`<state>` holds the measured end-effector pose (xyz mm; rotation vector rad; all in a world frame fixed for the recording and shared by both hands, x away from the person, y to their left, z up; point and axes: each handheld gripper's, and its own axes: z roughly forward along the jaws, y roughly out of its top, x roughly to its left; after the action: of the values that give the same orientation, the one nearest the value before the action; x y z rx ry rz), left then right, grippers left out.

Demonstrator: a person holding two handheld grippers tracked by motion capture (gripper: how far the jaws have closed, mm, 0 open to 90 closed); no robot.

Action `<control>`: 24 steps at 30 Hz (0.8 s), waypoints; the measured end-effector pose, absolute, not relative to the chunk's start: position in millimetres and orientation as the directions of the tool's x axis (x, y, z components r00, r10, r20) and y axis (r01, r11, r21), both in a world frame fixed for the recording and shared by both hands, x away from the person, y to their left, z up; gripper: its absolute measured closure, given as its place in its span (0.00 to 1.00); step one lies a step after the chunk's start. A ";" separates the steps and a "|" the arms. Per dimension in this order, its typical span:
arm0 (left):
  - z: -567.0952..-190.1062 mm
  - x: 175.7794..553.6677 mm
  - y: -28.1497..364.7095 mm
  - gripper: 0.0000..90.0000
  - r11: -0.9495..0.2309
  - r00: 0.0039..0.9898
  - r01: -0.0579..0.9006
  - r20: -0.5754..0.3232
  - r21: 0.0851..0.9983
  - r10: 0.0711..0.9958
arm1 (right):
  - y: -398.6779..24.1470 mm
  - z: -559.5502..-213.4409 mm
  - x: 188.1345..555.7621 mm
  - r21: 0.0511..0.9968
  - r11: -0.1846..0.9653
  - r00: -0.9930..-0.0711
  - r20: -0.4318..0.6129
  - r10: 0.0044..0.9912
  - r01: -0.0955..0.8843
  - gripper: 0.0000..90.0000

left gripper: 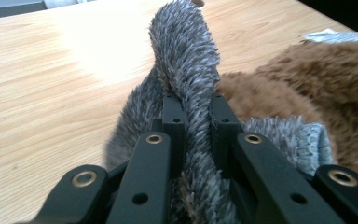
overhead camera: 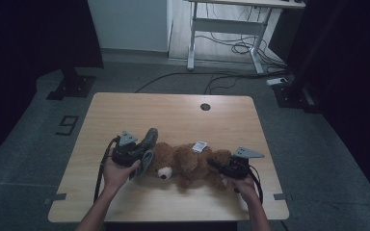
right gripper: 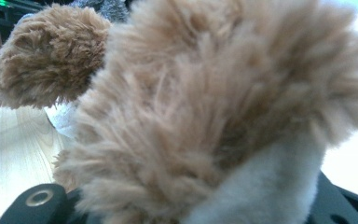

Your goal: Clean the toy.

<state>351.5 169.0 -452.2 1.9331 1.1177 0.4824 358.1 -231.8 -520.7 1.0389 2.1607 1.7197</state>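
A brown teddy bear point(overhead camera: 183, 163) lies on its back across the front of the wooden table point(overhead camera: 173, 115), its head toward the left. My left gripper point(overhead camera: 142, 152) is shut on a grey furry cloth point(overhead camera: 149, 139) at the bear's head. In the left gripper view the cloth point(left gripper: 186, 46) stands up between the two black jaws of the left gripper point(left gripper: 196, 107), with the bear's fur point(left gripper: 307, 88) to the right. My right gripper point(overhead camera: 217, 166) is shut on the bear's leg at the right; its view is crowded by brown fur point(right gripper: 205, 116) and a pale foot sole point(right gripper: 261, 186).
A white tag point(overhead camera: 200, 146) lies on the table just behind the bear. A round cable hole point(overhead camera: 205, 107) sits near the table's far edge. Beyond the table are a white desk frame point(overhead camera: 231, 24), floor cables point(overhead camera: 241, 48) and a dark stand base point(overhead camera: 72, 86).
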 end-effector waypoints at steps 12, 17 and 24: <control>-411.7 351.7 113.0 0.89 -0.324 0.618 0.427 -0.012 0.844 0.786 | -231.2 -522.8 360.1 0.910 0.068 -0.728 0.281 0.625 0.409 0.66; -419.7 367.6 70.4 0.89 -0.384 0.653 0.448 -0.001 0.807 0.758 | -231.5 -522.8 359.9 0.911 0.067 -0.729 0.280 0.624 0.407 0.66; -457.4 367.4 61.7 0.89 -0.473 0.633 0.448 0.104 0.759 0.767 | -232.8 -523.6 360.6 0.908 0.059 -0.731 0.294 0.615 0.414 0.66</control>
<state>367.4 61.7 -457.4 2.1374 0.9450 0.5711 360.6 -232.8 -523.6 1.0619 2.1541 1.7471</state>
